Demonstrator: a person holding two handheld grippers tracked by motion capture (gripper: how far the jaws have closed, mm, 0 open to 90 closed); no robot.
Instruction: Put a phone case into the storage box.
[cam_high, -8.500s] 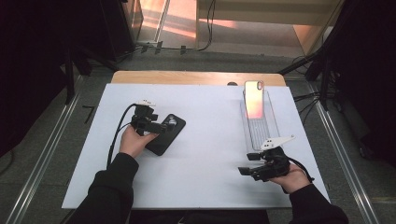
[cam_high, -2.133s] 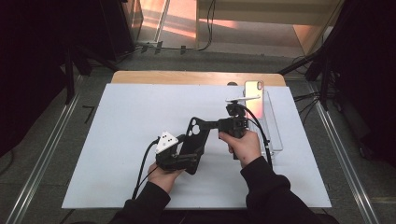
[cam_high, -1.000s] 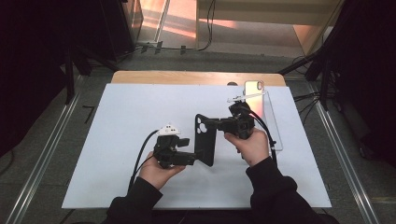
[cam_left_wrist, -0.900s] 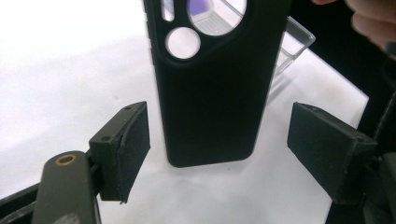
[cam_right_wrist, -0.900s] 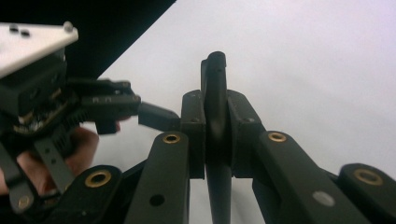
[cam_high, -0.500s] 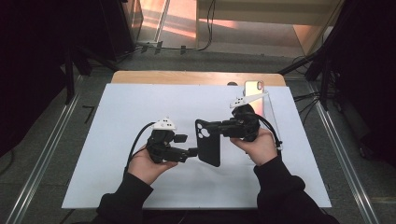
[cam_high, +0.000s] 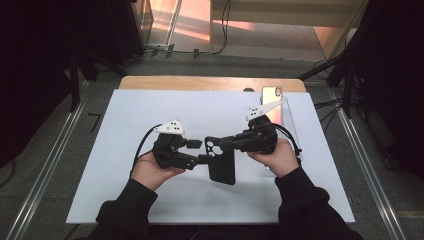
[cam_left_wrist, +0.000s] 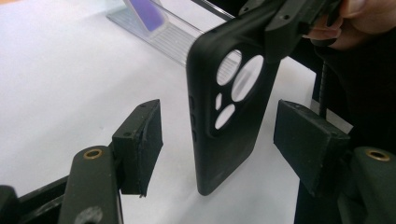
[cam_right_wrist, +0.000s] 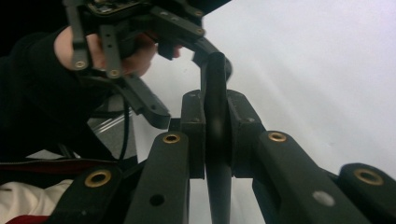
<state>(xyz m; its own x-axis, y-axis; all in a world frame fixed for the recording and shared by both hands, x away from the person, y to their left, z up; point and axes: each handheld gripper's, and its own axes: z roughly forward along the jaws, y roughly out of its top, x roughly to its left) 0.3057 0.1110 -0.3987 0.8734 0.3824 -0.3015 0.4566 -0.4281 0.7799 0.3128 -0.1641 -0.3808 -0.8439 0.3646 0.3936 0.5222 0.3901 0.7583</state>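
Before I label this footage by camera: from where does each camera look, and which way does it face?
High view: above the near edge, facing forward and down on the white table; both hands and sleeves enter from below.
Left gripper view: rides the left gripper, looking along its open jaws, which have just been closing, at the black soft phone case.
Right gripper view: rides the right gripper, jaws clamped on the case's edge; the other hand behind.
All three show that case.

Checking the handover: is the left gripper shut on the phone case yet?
Not yet: open. Its fingers stand clear on both sides of the case, which the right gripper clamps.
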